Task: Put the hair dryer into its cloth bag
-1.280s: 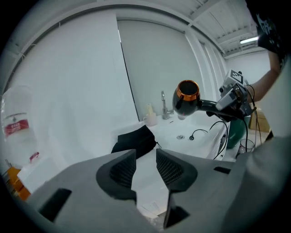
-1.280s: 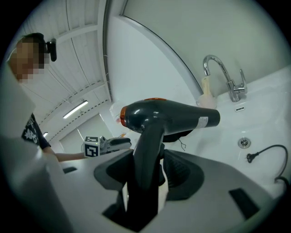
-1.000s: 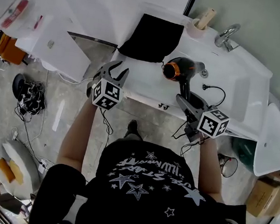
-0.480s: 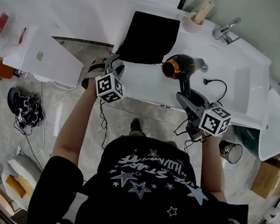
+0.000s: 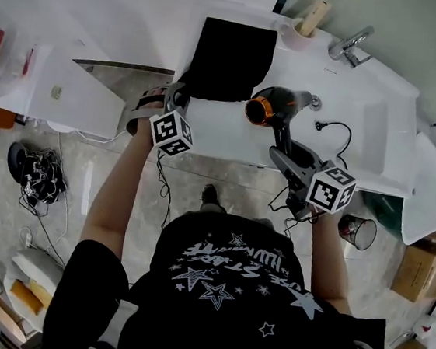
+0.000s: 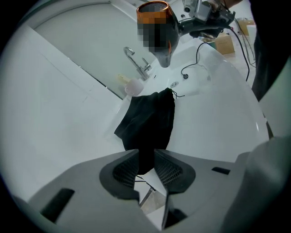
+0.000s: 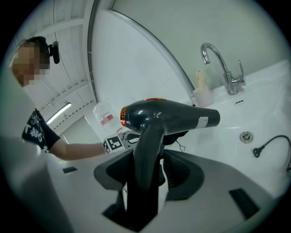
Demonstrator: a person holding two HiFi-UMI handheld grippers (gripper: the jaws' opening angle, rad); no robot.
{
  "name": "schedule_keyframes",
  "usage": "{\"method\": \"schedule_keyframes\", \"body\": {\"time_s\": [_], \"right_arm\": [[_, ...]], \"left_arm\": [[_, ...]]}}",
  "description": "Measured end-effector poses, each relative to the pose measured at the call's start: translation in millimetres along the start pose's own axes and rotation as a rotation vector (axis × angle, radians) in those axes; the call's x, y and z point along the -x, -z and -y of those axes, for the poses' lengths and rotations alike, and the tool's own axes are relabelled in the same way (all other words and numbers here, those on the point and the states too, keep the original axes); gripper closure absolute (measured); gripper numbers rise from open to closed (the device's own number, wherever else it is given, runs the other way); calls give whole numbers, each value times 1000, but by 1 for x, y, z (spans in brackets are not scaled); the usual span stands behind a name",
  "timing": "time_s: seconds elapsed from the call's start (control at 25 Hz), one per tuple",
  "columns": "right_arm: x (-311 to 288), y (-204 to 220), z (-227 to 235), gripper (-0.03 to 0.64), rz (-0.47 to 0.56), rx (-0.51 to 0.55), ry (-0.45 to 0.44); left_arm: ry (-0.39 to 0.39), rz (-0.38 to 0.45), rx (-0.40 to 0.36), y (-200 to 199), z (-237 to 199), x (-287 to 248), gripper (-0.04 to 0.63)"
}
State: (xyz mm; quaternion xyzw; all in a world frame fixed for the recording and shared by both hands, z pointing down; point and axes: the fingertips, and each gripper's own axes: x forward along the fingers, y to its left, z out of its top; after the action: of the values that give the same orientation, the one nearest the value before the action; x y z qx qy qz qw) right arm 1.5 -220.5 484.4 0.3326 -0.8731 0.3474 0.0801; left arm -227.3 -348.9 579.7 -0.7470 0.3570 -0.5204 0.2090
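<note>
The black cloth bag (image 5: 231, 58) lies flat on the white counter at the back left. In the left gripper view its near edge (image 6: 148, 123) reaches in between my jaws. My left gripper (image 5: 179, 93) (image 6: 146, 164) is closing on that edge, and the pads still stand a little apart from the cloth. The dark grey hair dryer (image 5: 276, 106) with an orange rear ring hangs over the counter, right of the bag. My right gripper (image 5: 283, 155) (image 7: 148, 168) is shut on its handle (image 7: 148, 150). The barrel (image 7: 168, 116) lies crosswise above the jaws.
A chrome faucet (image 5: 350, 46) and a cup (image 5: 300, 37) stand at the back of the sink counter (image 5: 363, 139). The dryer's cord and plug (image 5: 318, 126) trail over the basin near the drain (image 7: 246, 135). A small bin (image 5: 358, 233) sits on the floor at right.
My left gripper has moved from the counter's front edge up to the bag's near corner and rolled over. Its jaws stand narrower than before. The right gripper with the dryer has barely shifted.
</note>
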Motion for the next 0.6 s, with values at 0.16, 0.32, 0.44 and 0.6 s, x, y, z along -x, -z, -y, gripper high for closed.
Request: {"method": "schedule_keyframes", "body": {"time_s": [0.16,0.32,0.44,0.6], "right_arm": [[-1,2,-3,410,-1,-1,-9],[-1,6,-9,410,-6,1,-29],[1,9,-17,410,-18,20,-75],[2,13,-33,410,-46,60,-154]], "left_arm": [[-33,6,-20,-2,-8,-1,555],[-7,29,33,-4,-13,3,565],[26,56,84,-11,-17,7,566],[77,93,162,-20,-21,12,568]]}}
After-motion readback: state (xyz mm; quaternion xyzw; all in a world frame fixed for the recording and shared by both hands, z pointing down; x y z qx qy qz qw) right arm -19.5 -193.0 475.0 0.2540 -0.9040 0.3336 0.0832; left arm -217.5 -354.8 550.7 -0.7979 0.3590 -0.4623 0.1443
